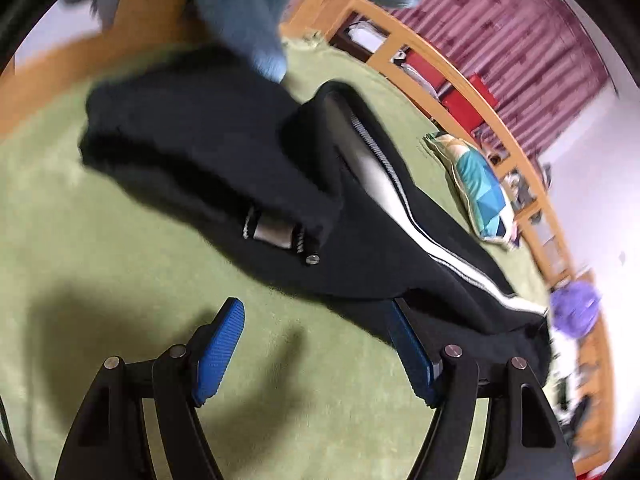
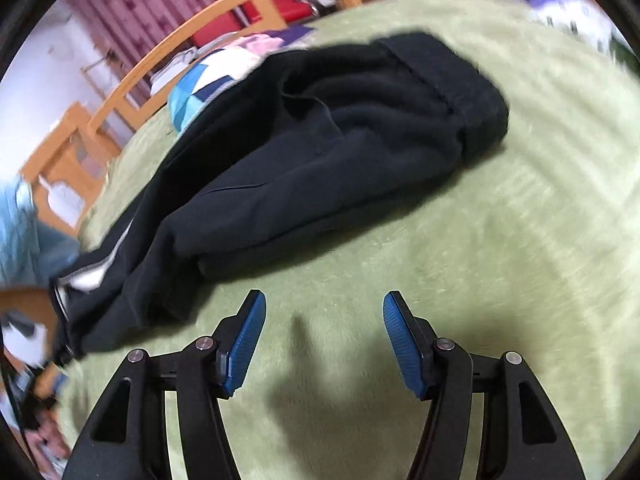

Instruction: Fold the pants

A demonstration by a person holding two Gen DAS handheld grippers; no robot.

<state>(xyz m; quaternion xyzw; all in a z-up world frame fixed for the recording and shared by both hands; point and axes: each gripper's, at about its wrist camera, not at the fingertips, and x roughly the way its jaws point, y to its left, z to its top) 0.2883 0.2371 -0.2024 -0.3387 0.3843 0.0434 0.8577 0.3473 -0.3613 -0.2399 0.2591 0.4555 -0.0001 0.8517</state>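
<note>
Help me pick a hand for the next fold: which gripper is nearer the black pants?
Left. The left gripper is open with one finger at the edge of the black pants. The right gripper is open over bare green blanket, short of the pants.

Both wrist views look steeply down, close, sharing the pants [image 1: 240, 152] and green blanket [image 2: 480, 260].

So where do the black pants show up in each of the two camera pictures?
Left wrist view: the black pants run from upper left to lower right across the green blanket, white side stripe showing, one end beside the right-hand blue finger.
Right wrist view: the black pants lie folded across the centre, above both fingers.
Shared landmark: the patterned blue cushion by the wooden rail.
</note>
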